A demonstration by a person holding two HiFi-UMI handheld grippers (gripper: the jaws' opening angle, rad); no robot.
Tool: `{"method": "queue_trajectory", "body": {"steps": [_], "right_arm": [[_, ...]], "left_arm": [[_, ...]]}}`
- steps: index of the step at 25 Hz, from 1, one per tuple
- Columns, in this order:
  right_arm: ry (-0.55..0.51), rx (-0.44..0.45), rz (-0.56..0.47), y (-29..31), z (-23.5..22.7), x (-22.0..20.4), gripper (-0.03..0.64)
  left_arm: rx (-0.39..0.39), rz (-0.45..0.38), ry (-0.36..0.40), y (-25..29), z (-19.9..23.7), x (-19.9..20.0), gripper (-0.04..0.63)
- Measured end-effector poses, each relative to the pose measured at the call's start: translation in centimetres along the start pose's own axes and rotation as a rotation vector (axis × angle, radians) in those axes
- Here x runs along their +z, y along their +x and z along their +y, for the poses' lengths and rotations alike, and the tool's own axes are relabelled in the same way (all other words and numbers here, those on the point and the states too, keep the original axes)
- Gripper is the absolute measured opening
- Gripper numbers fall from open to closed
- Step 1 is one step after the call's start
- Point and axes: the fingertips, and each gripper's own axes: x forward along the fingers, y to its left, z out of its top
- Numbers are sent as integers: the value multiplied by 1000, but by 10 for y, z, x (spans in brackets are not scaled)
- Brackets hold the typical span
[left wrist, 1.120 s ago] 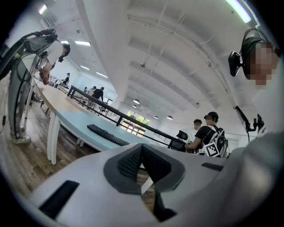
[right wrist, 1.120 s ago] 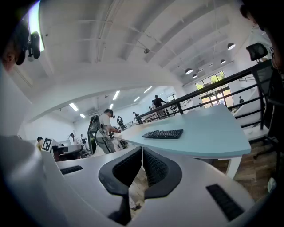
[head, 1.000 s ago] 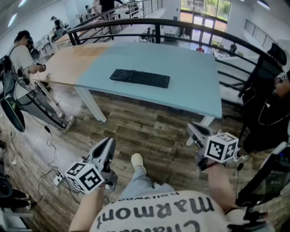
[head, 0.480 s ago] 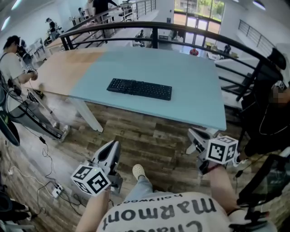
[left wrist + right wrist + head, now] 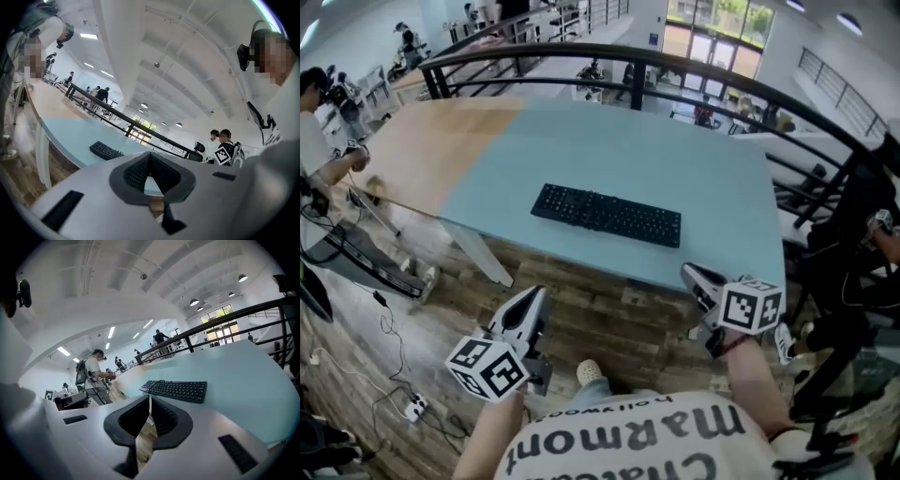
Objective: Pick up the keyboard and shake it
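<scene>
Black keyboard (image 5: 607, 215) lies flat on the pale blue part of the worktop (image 5: 694, 159). It sits closer to the near edge than the far one, about midway along it, with its long side running roughly with that edge and slightly skewed. Nothing touches it. The left end of the worktop is wood-coloured and bare.

Left tongs (image 5: 532, 298) hang short of the near edge, over the plank floor (image 5: 609, 314), well apart from the keyboard. Jaws are clenched, pads meeting at the tip, nothing between them. The marker cube (image 5: 487, 367) rides behind, on the holder's hand.

Right tongs (image 5: 691, 276) sit just at the near edge, toward its right corner, near the keyboard's right end but not touching it. Jaws are clenched and empty; only a thin slit shows floor below the tips. Its marker cube (image 5: 752, 306) faces up.

A black railing (image 5: 628, 58) curves behind the far edge. One shoe (image 5: 589, 373) shows on the floor between the two hands. Other people stand off the left and right ends of the worktop.
</scene>
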Motion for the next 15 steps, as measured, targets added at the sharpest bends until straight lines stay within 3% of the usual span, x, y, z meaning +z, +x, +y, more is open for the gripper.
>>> {"method": "queue_trajectory", "body": {"steps": [4, 10, 13, 15], "right_arm": [[-29, 6, 2, 45, 12, 25, 41], [-96, -25, 5, 83, 15, 52, 41], [-72, -31, 16, 95, 13, 53, 42], [3, -5, 15, 105, 12, 51, 41]], "left_arm": [[-3, 4, 31, 16, 35, 28, 2], [53, -29, 63, 29, 89, 64, 2], [68, -24, 24, 31, 108, 65, 2], [72, -22, -1, 33, 118, 63, 2]]}}
